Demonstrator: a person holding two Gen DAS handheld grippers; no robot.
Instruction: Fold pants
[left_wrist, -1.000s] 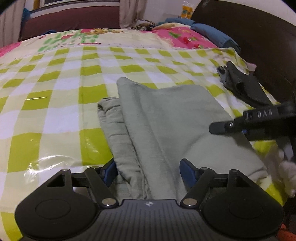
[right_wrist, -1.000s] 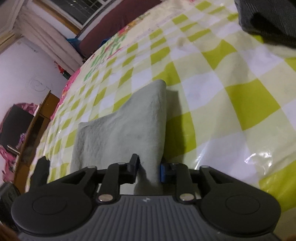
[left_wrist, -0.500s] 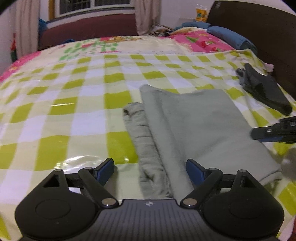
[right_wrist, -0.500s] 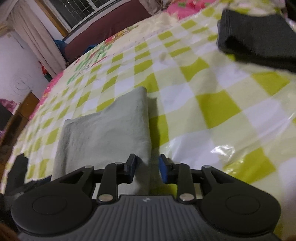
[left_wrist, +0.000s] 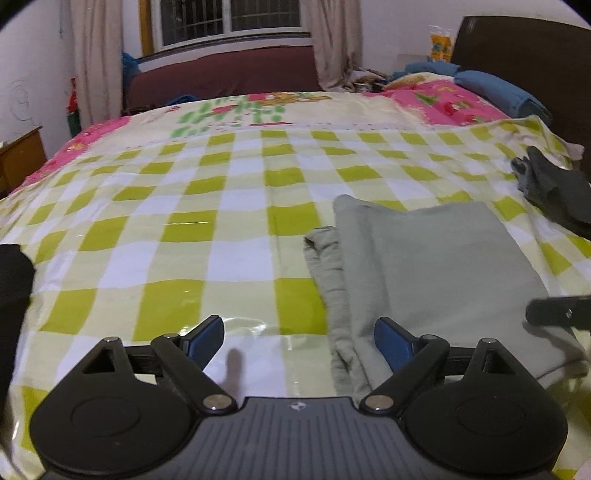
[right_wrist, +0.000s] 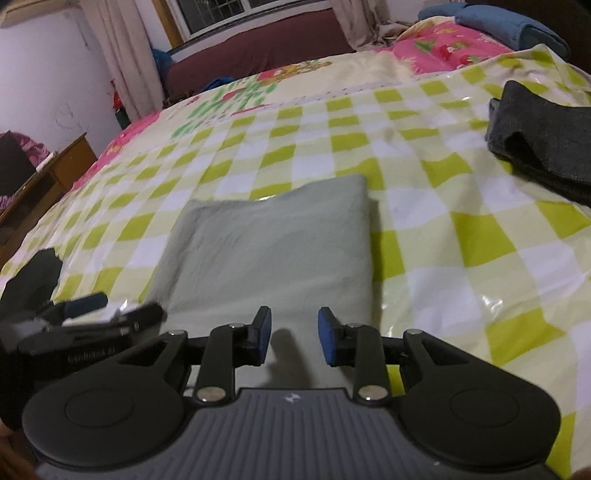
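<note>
On the bed (left_wrist: 236, 206), with both jaws wide and holding nothing, best to lift away slowly from the folded pants (right_wrist: 273, 251), leaving them flat.

- On the left gripper (right_wrist: 110, 306), seen from the right wrist view, we see a line of pale embossed lettering along the dark side of its body; it looks like "GenRobot AI", but blur leaves us unsure of the letters.
- On each gripper's grey ribbed housing we see a small white emblem, a sign with no letters.
- We can read nothing else.
</note>
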